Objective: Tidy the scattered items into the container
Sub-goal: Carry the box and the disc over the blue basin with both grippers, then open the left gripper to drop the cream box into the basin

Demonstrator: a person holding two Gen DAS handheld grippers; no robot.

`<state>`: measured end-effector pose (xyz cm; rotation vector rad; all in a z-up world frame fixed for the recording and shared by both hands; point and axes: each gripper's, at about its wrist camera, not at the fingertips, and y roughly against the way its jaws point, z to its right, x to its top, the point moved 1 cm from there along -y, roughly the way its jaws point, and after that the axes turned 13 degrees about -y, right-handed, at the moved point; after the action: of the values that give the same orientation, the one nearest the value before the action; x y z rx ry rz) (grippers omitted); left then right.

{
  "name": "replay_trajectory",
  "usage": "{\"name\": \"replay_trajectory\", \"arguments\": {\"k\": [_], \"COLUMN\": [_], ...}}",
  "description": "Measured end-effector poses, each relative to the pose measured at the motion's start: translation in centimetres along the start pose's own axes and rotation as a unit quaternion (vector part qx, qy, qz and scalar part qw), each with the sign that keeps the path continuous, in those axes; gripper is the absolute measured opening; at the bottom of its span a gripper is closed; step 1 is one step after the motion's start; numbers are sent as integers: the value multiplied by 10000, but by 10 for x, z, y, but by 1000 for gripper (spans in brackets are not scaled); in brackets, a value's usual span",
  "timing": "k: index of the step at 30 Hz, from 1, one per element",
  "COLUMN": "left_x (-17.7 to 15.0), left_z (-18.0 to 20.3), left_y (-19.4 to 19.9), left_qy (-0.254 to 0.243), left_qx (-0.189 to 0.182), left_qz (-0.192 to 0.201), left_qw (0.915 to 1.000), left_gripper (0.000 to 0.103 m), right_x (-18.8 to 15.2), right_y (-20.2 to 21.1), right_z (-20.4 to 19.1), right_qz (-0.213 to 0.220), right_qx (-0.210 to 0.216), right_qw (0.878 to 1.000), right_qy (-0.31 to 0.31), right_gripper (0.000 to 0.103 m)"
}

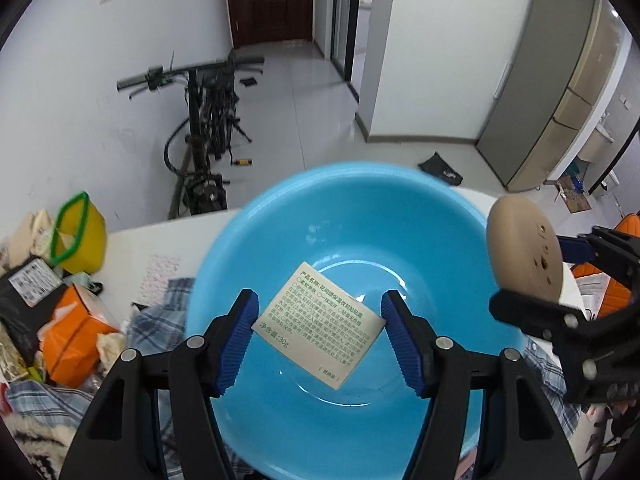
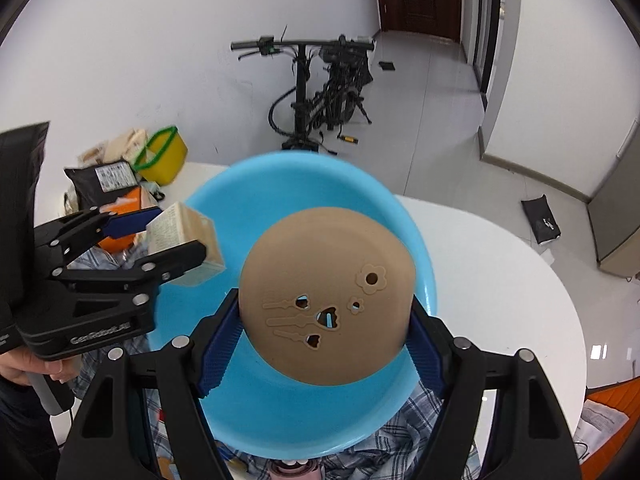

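A blue plastic basin (image 1: 280, 240) stands on the white table; it also shows in the right wrist view (image 2: 248, 208). My left gripper (image 1: 318, 328) is shut on a small beige box with green print (image 1: 320, 322) and holds it over the basin; the box also shows in the right wrist view (image 2: 184, 236). My right gripper (image 2: 326, 340) is shut on a round tan disc with flower-shaped holes (image 2: 326, 296) and holds it over the basin's right side. The disc shows in the left wrist view (image 1: 522, 248) at the basin's right rim.
A plaid cloth (image 1: 160, 312) lies under the basin. Left of it are an orange box (image 1: 76, 332), a black packet (image 1: 28, 284) and a yellow tub with a green rim (image 1: 80, 236). A folded bicycle (image 1: 204, 128) stands on the floor behind the white table (image 2: 500, 280).
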<state>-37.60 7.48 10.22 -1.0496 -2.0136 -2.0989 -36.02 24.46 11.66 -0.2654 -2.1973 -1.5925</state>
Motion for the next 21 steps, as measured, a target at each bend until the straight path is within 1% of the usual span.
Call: {"name": "replay_trajectory", "arguments": {"k": [3, 6, 12, 18, 21], "left_x": [-3, -6, -13, -18, -20], "left_z": [0, -3, -2, -4, -4], "left_y": [-30, -57, -88, -104, -107], "left_qy": [71, 167, 164, 227, 254], "left_qx": [-75, -135, -189, -214, -220], "left_qz": [-281, -477, -717, -848, -877], "left_qw": [9996, 9986, 9971, 9959, 9956], "left_gripper": [66, 66, 66, 66, 66], "right_x": [-2, -5, -13, -18, -18], "right_y": [-21, -43, -80, -87, -84], "right_z": [3, 7, 14, 10, 7], "right_qz": [-199, -392, -683, -643, -645], "right_qx": [-64, -104, -110, -239, -208], "right_qw": [9998, 9992, 9976, 9973, 9971], "right_qy": [35, 24, -19, 269, 338], "right_gripper": [75, 75, 75, 75, 74]}}
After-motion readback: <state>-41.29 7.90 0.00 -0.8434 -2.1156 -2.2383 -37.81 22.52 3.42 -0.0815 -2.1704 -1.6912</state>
